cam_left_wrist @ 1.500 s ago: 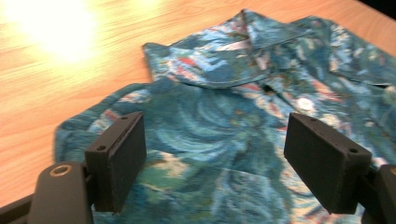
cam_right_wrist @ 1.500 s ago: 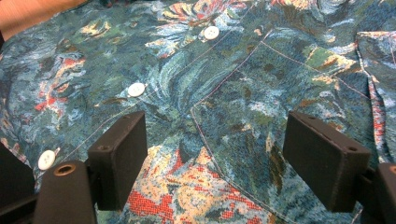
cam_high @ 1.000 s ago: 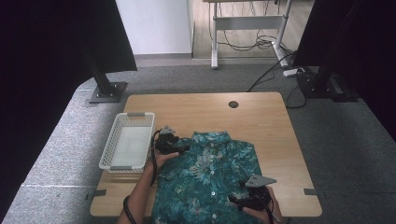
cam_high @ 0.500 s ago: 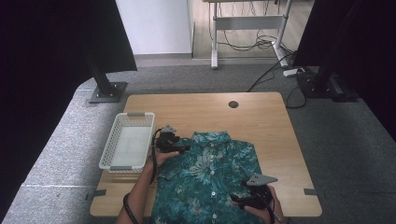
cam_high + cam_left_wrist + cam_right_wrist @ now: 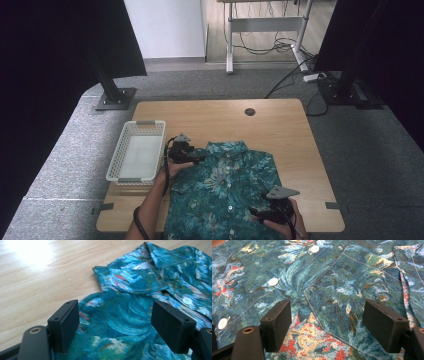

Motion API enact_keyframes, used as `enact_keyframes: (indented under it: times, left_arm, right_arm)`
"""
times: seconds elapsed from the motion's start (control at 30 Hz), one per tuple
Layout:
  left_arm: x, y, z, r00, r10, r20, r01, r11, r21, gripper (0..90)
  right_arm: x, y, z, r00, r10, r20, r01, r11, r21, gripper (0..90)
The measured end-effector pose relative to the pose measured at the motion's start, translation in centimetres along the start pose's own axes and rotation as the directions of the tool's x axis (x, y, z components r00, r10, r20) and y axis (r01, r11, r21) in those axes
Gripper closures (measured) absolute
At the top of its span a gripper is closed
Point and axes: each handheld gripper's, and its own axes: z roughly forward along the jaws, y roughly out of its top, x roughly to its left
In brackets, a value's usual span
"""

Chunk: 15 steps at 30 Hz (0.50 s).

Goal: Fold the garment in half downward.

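Note:
A teal floral button-up shirt (image 5: 225, 187) lies flat, front side up, on the wooden table (image 5: 220, 117), collar toward the far side. My left gripper (image 5: 199, 158) hovers open over the shirt's left shoulder; its view shows the folded sleeve cloth (image 5: 117, 312) between the spread jaws and the collar (image 5: 160, 257) beyond. My right gripper (image 5: 254, 215) is open low over the shirt's lower right front. In the right gripper view the chest pocket (image 5: 342, 297) and white buttons (image 5: 273, 281) lie under the wide-apart jaws.
A white plastic basket (image 5: 135, 152) stands on the table left of the shirt, close to my left hand. A round cable hole (image 5: 250, 111) sits near the table's far edge. Bare wood runs behind and right of the shirt. Grey carpet surrounds the table.
My right gripper has drifted slightly toward the near edge over the shirt's lower front. The left gripper has stayed at the shoulder. The shirt has not moved.

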Motion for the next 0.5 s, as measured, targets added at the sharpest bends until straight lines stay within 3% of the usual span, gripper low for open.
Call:
enact_keyframes:
  times: [0.5]
  left_arm:
    - [0.66, 0.58, 1.0, 0.9999, 0.01, -0.003, -0.01, 0.9995, 0.029, 22.1]
  right_arm:
    - [-0.31, -0.53, -0.76, 0.9999, 0.007, 0.008, -0.007, 1.0, -0.002, 23.7]
